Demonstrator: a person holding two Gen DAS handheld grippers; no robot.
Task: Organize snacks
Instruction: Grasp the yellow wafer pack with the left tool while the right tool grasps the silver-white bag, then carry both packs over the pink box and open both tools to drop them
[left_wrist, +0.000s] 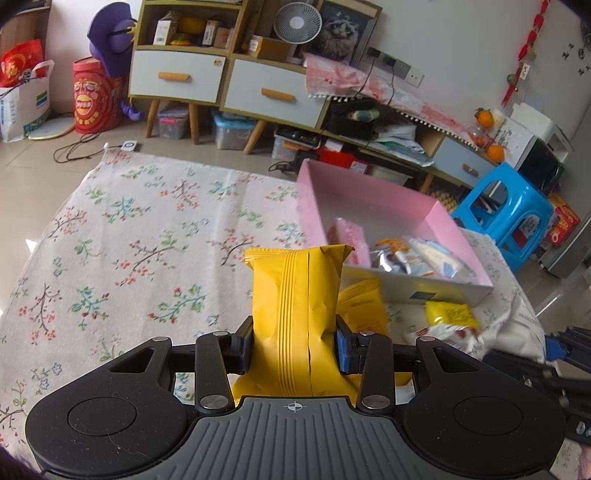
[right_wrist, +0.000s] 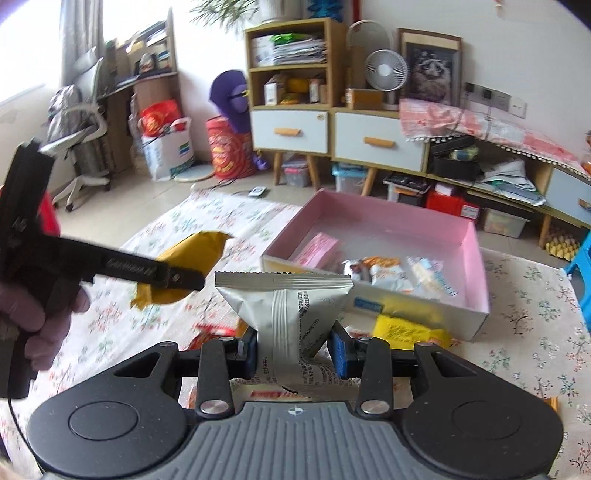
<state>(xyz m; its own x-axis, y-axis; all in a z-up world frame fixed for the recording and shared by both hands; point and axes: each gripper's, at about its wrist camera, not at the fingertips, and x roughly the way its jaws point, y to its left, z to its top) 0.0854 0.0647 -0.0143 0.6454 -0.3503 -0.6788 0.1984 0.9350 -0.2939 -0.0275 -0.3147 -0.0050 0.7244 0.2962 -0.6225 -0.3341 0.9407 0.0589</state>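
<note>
Left gripper (left_wrist: 293, 349): a yellow snack packet (left_wrist: 295, 295) is clamped upright between its pads, above the floral cloth (left_wrist: 147, 221); right gripper (right_wrist: 293, 350): a silver snack packet (right_wrist: 291, 306) is pinched at its lower half, its serrated top edge uppermost; pink box (right_wrist: 476, 251): set open on the cloth ahead of both grippers, several wrapped snacks (right_wrist: 388, 273) lying inside near its front wall; further yellow packets (left_wrist: 448, 314) are seen on the cloth just before that wall; the gloved hand (right_wrist: 48, 321) on the left gripper is shown in the right wrist view.
</note>
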